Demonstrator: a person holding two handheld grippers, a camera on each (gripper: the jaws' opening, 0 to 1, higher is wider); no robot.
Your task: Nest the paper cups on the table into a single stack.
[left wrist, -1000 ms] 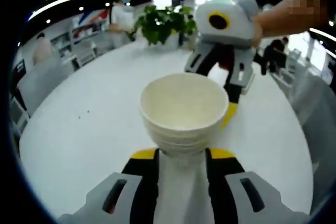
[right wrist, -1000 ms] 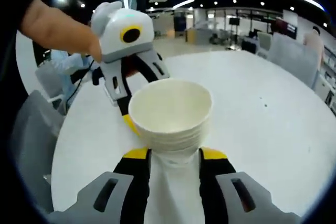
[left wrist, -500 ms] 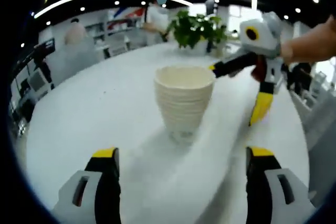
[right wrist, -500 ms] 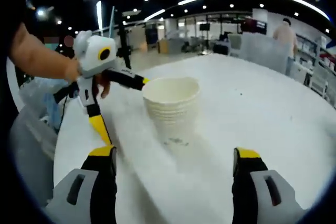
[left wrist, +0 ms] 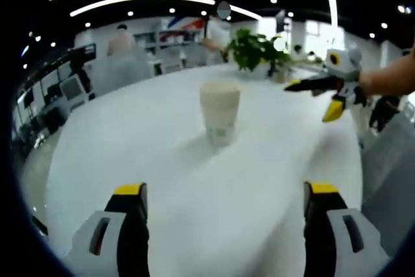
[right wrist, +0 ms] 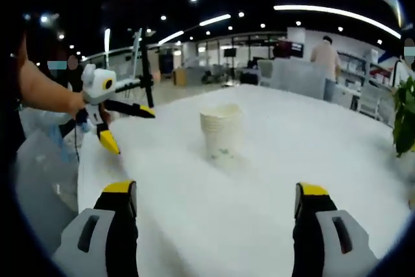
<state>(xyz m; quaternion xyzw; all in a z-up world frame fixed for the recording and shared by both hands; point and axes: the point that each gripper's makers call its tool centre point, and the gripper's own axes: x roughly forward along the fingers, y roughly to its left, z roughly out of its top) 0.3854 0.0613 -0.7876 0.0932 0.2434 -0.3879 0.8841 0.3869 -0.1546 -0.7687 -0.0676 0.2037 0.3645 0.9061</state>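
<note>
In the left gripper view a green leafy potted plant (left wrist: 257, 48) stands at the far edge of the round white table (left wrist: 130, 147), upper centre-right of the frame, with people and grey chairs blurred behind it. Nothing lies between the jaws and the cups. The nested stack of cream paper cups (left wrist: 220, 111) stands upright on the table just above frame centre, mouth up, its long axis vertical and its narrow base down. The left gripper (left wrist: 225, 194), yellow-tipped and black-fingered on grey housings, has its jaws spread wide at the bottom of the frame, holding nothing, well apart from the stack. The right gripper (left wrist: 327, 93) hangs at the right edge in a person's hand, jaws spread and holding nothing, off to the side of the cups.

In the right gripper view the stack (right wrist: 222, 130) stands at frame centre, upright. The right gripper (right wrist: 216, 196) is spread wide below it, nothing between its fingers. The left gripper (right wrist: 120, 122) sits at left, jaws parted.
</note>
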